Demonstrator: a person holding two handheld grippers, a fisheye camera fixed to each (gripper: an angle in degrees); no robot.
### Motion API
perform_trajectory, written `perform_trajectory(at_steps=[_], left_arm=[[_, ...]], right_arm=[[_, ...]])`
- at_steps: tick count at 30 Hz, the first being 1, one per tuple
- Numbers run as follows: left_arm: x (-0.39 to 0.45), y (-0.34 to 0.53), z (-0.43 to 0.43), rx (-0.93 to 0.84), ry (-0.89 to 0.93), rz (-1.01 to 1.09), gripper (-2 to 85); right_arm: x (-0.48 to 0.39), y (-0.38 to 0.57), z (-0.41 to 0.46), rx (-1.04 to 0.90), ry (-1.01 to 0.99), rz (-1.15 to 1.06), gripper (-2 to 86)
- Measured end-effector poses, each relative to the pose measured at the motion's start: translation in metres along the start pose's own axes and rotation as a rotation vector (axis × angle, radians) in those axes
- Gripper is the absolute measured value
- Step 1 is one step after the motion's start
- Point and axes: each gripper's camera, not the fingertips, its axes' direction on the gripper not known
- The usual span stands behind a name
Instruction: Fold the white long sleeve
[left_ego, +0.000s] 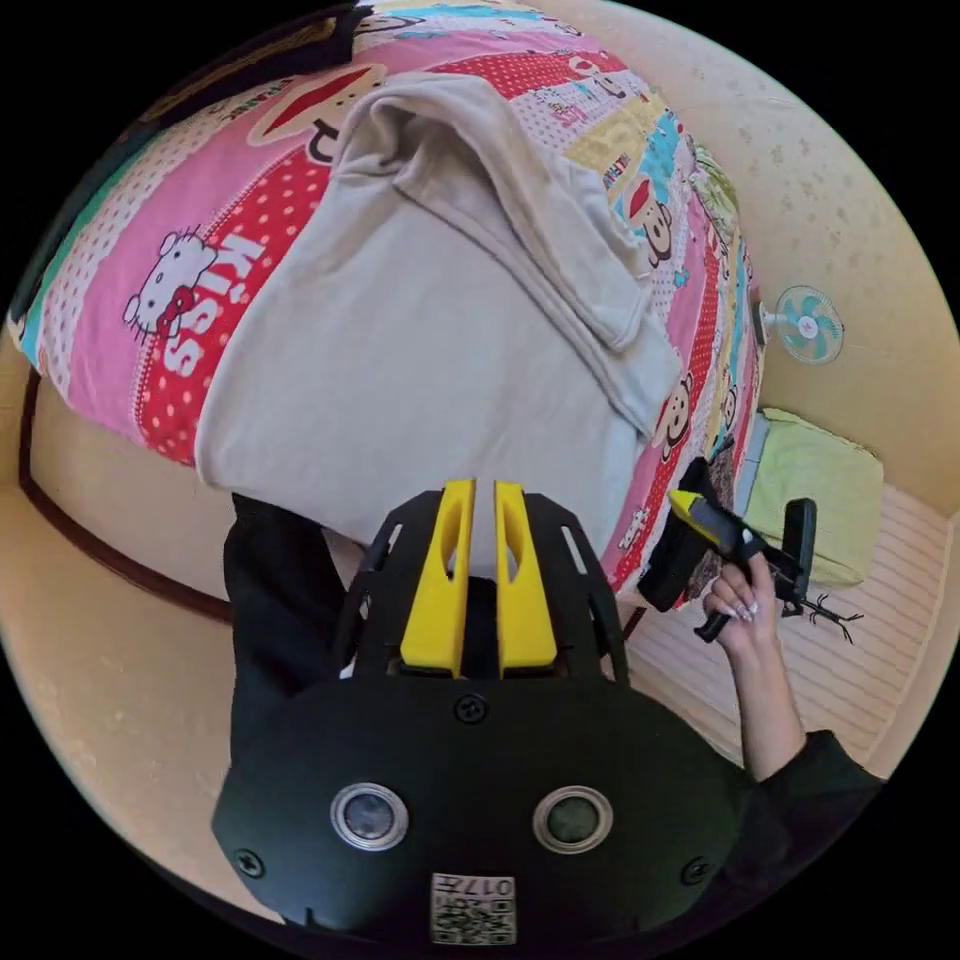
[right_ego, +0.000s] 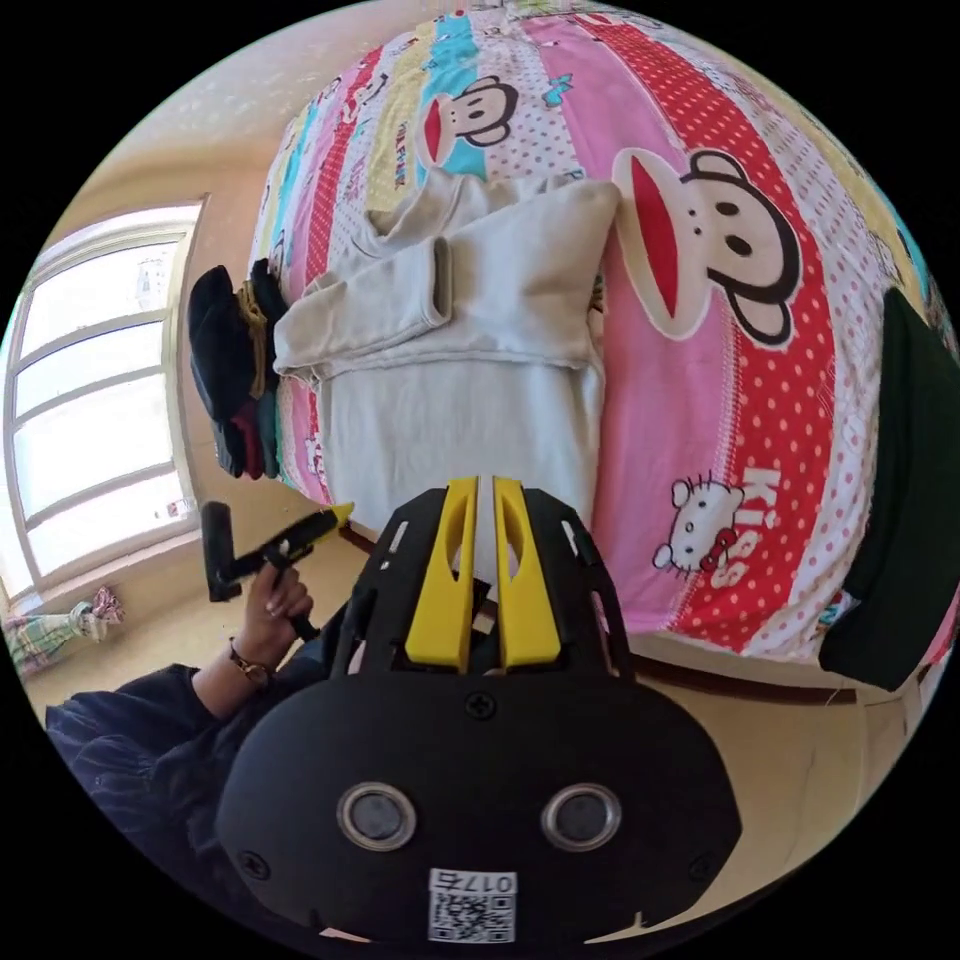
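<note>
Both grippers' jaws (left_ego: 478, 490) (right_ego: 477, 485) nearly together, gripping nothing, above white long sleeve (left_ego: 420, 330) beside dark clothes pile (right_ego: 232, 385)

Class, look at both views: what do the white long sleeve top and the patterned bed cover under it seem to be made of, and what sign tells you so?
White long sleeve top: likely thick matte knit, sweatshirt-like; soft rounded folds, ribbed-looking cuff. Bed cover: probably thin printed woven cotton; flat, matte, with sharp cartoon prints.

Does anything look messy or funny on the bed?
Nothing is spilled or broken. The white shirt is half folded: its sleeves lie across the chest, a bit rumpled. A dark pile of clothes sits at the bed's edge.
</note>
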Motion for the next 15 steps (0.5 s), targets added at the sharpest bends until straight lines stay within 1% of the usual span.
perform_trajectory(at_steps=[3, 6, 8, 9, 10, 12, 14, 15], left_arm=[[-0.029, 0.022, -0.02, 0.02, -0.061, -0.054, 3.7], [-0.045, 0.037, -0.045, 0.073, -0.086, -0.099, 3.6], [-0.05, 0.041, -0.058, 0.099, -0.099, -0.111, 3.6], [-0.053, 0.042, -0.065, 0.112, -0.114, -0.123, 3.7], [-0.055, 0.042, -0.068, 0.118, -0.119, -0.134, 3.7], [-0.062, 0.038, -0.082, 0.149, -0.089, -0.164, 4.0], [-0.064, 0.03, -0.092, 0.163, -0.084, -0.144, 4.2], [-0.064, 0.023, -0.096, 0.16, -0.109, -0.125, 4.4]], right_arm=[[-0.033, -0.052, 0.006, 0.096, 0.004, -0.067, 7.4], [-0.045, -0.099, 0.022, 0.201, 0.043, -0.03, 8.7], [-0.044, -0.124, 0.048, 0.152, 0.062, 0.017, 8.6], [-0.043, -0.136, 0.071, 0.057, 0.057, 0.029, 8.2], [-0.046, -0.141, 0.086, -0.01, 0.099, 0.041, 7.4], [-0.061, -0.135, 0.08, 0.016, 0.161, -0.012, 4.7], [-0.077, -0.124, 0.06, 0.066, 0.16, -0.074, 3.9], [-0.087, -0.111, 0.038, 0.139, 0.151, -0.121, 3.8]])
